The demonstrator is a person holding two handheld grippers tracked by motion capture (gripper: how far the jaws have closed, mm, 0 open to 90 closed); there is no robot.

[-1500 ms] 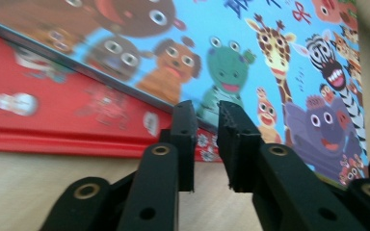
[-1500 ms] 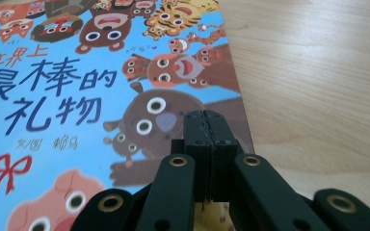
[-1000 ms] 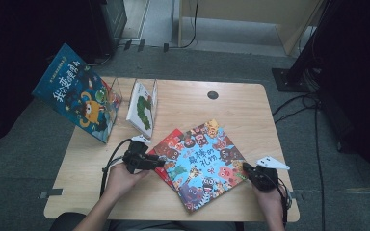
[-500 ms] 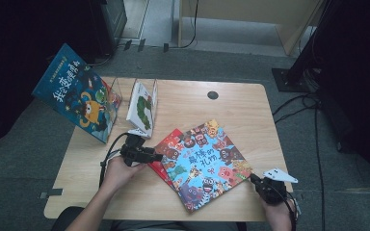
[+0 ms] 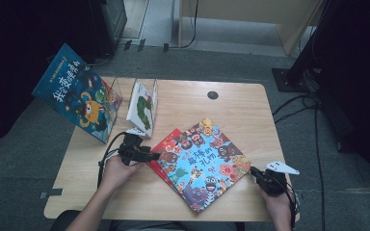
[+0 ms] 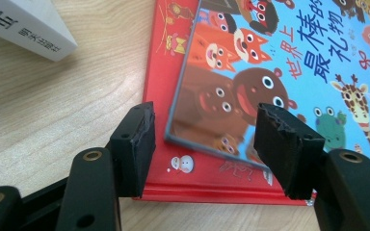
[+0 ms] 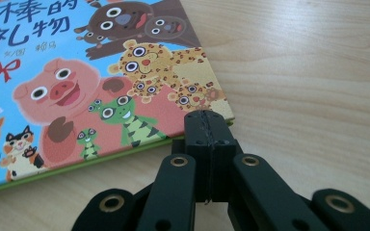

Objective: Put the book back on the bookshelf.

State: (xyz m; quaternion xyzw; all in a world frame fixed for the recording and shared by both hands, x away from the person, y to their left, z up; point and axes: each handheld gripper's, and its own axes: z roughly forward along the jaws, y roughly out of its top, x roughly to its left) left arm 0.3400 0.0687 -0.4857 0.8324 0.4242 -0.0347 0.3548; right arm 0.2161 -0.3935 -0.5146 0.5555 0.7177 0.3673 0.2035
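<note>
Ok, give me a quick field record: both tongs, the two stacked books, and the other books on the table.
left tongs: open, just been opening, astride blue book's corner, pads clear
right tongs: shut, empty, at blue book's right corner
blue book: flat, on top of red book
red book: flat on table, partly covered
white book: upright
leaning blue book: left table edge

Dim surroundings, evenly lit, sharp close-ups

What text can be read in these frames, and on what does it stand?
"世界上最棒的礼物": title on the blue animal-covered picture book.
"我变成了": roughly, large yellow title on the dark blue monster picture book; last characters unclear.
Small dark print on the white book's spine: too blurred.
Red book underneath: no legible text.
</note>
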